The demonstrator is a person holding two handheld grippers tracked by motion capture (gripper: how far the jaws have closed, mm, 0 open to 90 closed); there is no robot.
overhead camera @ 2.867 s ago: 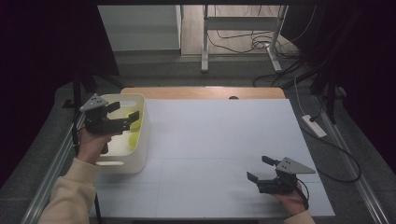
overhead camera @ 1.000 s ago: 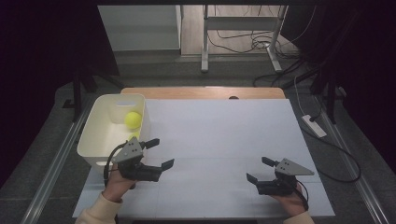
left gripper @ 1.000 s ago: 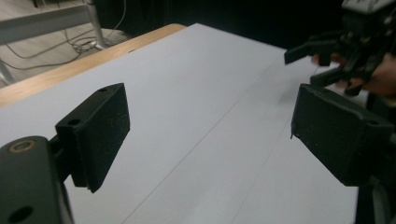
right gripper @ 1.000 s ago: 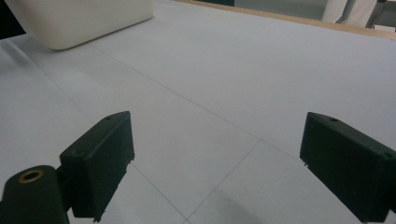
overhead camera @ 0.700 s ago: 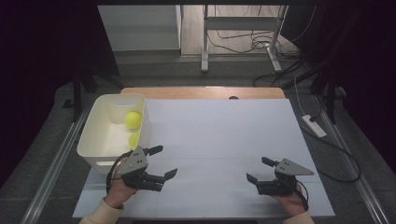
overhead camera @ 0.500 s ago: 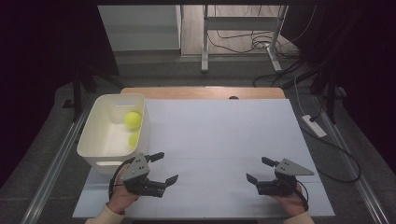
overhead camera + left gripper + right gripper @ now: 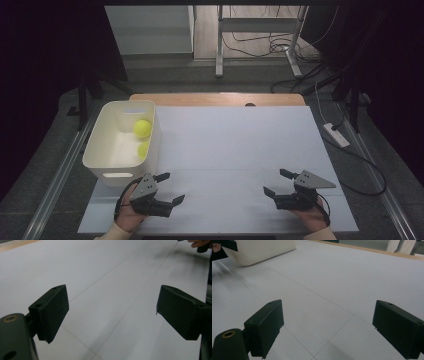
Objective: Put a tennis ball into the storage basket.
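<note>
Yellow ball (image 7: 142, 128) sits inside the white bin (image 7: 106, 170). I hold my left gripper (image 7: 170, 188) just below that bin, jaws apart and empty; my right gripper (image 7: 276, 183) rests well right of it, jaws spread too.

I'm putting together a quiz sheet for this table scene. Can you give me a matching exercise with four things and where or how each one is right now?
Things:
1. yellow ball
2. white bin
3. left gripper
4. right gripper

Places or states:
a. open, at the near right of the white sheet
b. inside the bin, toward its far end
c. open, just in front of the bin's near end
d. standing at the left edge of the white sheet

Pairs: 1-b, 2-d, 3-c, 4-a
</note>
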